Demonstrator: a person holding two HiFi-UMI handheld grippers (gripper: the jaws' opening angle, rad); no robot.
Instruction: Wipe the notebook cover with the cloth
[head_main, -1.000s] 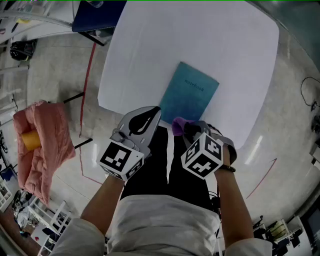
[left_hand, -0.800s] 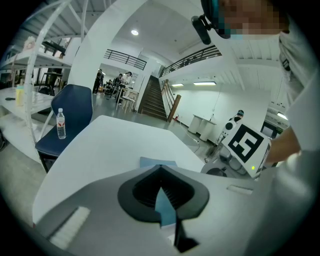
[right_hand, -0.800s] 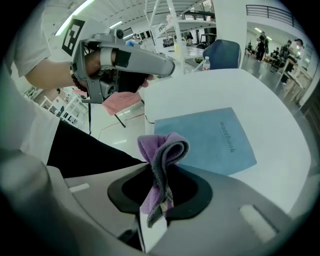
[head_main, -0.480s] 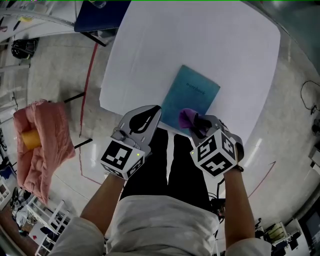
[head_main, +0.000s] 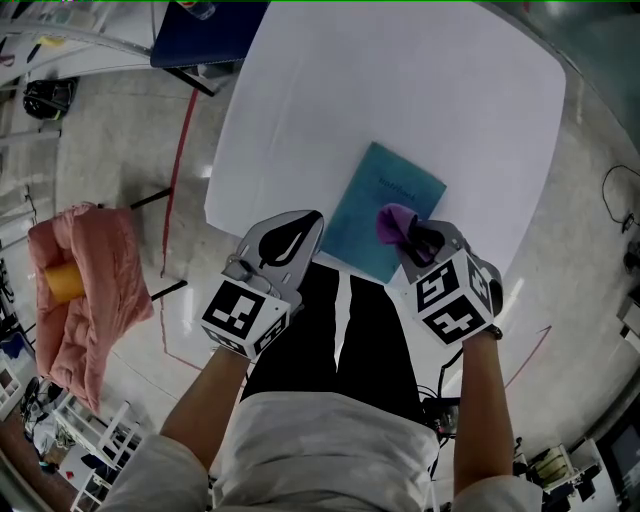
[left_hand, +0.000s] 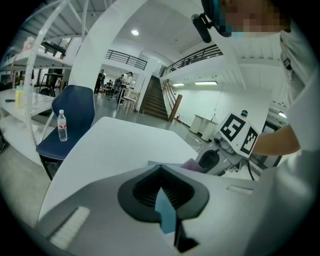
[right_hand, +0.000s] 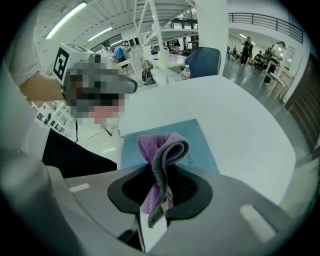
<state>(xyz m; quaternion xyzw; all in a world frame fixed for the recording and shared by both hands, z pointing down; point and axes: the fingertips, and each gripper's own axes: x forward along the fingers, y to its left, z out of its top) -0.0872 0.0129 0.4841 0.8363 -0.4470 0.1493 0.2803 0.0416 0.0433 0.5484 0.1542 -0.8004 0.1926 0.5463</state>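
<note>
The white bench (head_main: 400, 90) filled the upper frame. The teal notebook (head_main: 370, 220) lay flat at centre, near its lower edge. At lower left, the left hand-held gripper (head_main: 312, 222) was held pressed together, seemingly empty. The purple cloth (head_main: 392, 222), judged soft and limp, was pinched by the right hand-held gripper (head_main: 415, 240) at its bunched fold, over the stiff-looking cover.

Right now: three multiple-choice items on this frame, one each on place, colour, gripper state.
1. Where does the teal notebook lie? A on the chair; B on the white table, near the person's edge; C on the floor.
2. The cloth is: A purple; B yellow; C green.
3. The right gripper is: A open and empty; B shut on the cloth; C shut on the notebook.
Answers: B, it lies on the tabletop; A, purple in the right gripper view; B, its jaws pinch the cloth.
</note>
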